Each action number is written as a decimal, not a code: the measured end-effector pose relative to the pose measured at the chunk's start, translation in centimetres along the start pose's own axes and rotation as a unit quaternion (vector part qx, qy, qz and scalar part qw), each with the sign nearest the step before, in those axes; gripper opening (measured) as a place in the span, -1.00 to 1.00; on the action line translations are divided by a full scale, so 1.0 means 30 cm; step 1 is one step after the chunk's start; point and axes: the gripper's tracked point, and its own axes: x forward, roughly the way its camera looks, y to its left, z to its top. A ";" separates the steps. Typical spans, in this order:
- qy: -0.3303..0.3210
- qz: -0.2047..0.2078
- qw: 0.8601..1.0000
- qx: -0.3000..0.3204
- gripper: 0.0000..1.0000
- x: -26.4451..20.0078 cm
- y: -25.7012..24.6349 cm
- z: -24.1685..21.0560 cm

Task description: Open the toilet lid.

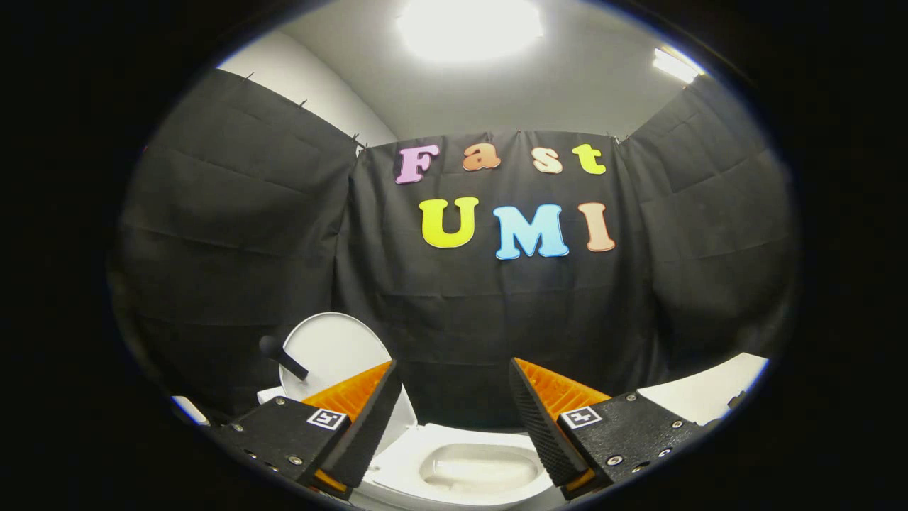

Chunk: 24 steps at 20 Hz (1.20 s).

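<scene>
Toilet lid (pixel 333 351) standing upright, bowl (pixel 468 465) exposed; gripper (pixel 454 419) hovering, fingers gaping wide, gripping nothing. Opening looking done; next, withdrawing clear.

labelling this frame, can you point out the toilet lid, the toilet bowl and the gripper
toilet lid (pixel 330 348): gripper view, on the white raised face, beyond the left finger
toilet bowl (pixel 477 468): gripper view, on the inner basin, below the gap between the fingers
gripper (pixel 454 408): gripper view, midway between its fingertips, open
</scene>
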 end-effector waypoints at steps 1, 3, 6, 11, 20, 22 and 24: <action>0.005 -0.002 1.000 0.001 0.88 -0.014 -0.012 -0.018; 0.006 0.002 1.000 0.005 0.88 -0.045 -0.024 -0.041; -0.007 0.008 1.000 -0.003 0.87 -0.091 -0.039 -0.061; 0.009 -0.008 1.000 -0.019 0.88 -0.149 -0.110 -0.172; 0.045 -0.069 0.996 -0.024 0.88 -0.215 -0.294 -0.326; 0.047 -0.077 0.996 -0.024 0.88 -0.227 -0.320 -0.345; 0.053 -0.083 0.995 -0.018 0.88 -0.234 -0.337 -0.365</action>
